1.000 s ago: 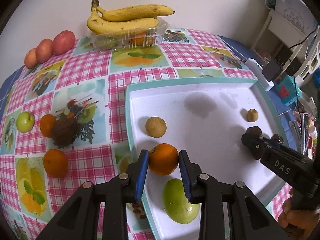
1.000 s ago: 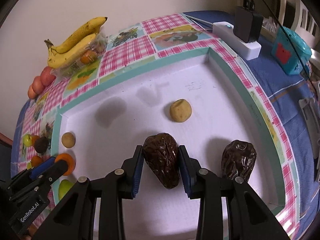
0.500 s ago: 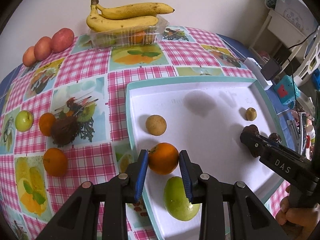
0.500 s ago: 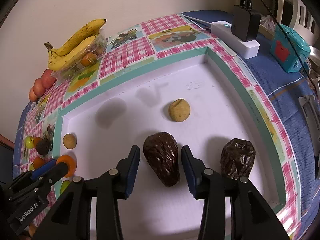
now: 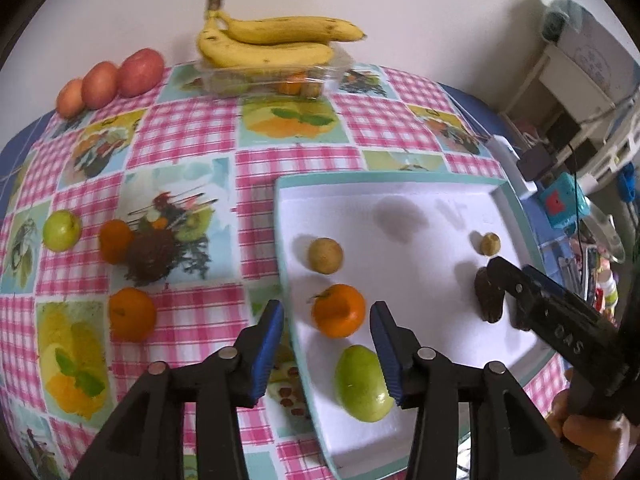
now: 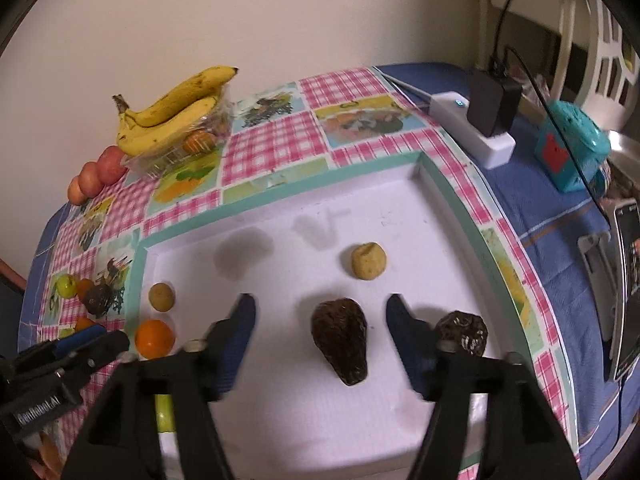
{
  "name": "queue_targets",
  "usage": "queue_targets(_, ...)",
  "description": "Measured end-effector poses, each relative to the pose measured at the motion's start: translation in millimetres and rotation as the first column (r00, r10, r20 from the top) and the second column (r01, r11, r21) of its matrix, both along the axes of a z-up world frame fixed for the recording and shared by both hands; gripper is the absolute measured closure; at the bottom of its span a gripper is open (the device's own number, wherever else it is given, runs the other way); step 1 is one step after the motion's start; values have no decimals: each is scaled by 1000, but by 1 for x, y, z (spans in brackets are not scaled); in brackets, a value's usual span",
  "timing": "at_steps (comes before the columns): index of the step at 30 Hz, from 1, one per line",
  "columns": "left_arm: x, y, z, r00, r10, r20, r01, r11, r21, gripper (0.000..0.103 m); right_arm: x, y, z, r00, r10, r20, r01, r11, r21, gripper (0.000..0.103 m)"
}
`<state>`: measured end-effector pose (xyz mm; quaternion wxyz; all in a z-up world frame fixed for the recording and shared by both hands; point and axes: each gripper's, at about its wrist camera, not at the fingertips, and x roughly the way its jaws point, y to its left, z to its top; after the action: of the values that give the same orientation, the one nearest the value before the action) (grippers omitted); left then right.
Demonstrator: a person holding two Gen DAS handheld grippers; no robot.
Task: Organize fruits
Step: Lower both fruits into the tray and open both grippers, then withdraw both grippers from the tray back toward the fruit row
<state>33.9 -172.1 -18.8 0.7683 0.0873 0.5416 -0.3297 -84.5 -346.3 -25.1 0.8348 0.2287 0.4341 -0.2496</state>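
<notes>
Releasing fruit into tray (image 5: 516,204) | left tool (image 5: 326,322) spread wide around orange (image 5: 338,310), not gripping | right tool (image 6: 320,312) spread wide around dark avocado (image 6: 340,340), not gripping | next: likely fetch loose fruit from worktop (image 5: 188,140)

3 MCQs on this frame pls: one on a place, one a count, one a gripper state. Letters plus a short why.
1. Where does the green apple nearest the left gripper lie?
A. on the tablecloth
B. in the white tray
C. on the bananas

2. How many dark avocados lie in the tray?
A. one
B. two
C. four

3. The right gripper is:
A. open
B. shut on an avocado
C. shut on nothing

B: it lies inside the rim.
B: avocado and avocado.
A: fingers stand clear of the fruit.
</notes>
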Motion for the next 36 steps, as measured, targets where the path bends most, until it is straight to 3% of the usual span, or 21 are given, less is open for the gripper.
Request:
queue_targets(3, 8, 12, 5, 997, 72, 19, -73, 997, 34, 30, 2, 4, 2, 1000, 19, 7, -19, 1000, -14, 29)
queue_targets(6, 16, 24, 7, 992, 119, 45, -122, 989, 78, 28, 6, 9, 1, 999, 38, -7, -38, 998, -50, 12)
queue_targets(7, 18, 28, 6, 990, 134, 50, -138, 986, 90, 26, 7, 11, 0, 999, 47, -15, -48, 997, -61, 12)
queue_targets(9, 25, 39, 4, 983, 175, 57, -180, 977, 113, 9, 9, 13, -3, 997, 65, -33, -67, 995, -73, 12)
queue_targets(12, 37, 59, 1, 966, 250, 64, -256, 957, 137, 0, 9, 14, -6, 997, 69, -36, -71, 995, -75, 12)
queue_targets(21, 59, 99, 2, 938, 327, 118, -343, 927, 154, 0, 6, 16, 1, 996, 74, 41, -70, 992, -102, 12)
queue_targets(31, 82, 142, 9, 911, 386, 146, -405, 904, 140, 0, 17, 31, -10, 993, 109, -32, -112, 990, -88, 12)
queue_targets(36, 97, 170, 15, 887, 436, 153, -455, 882, 122, 0, 22, 40, -4, 992, 124, -7, -124, 989, -75, 12)
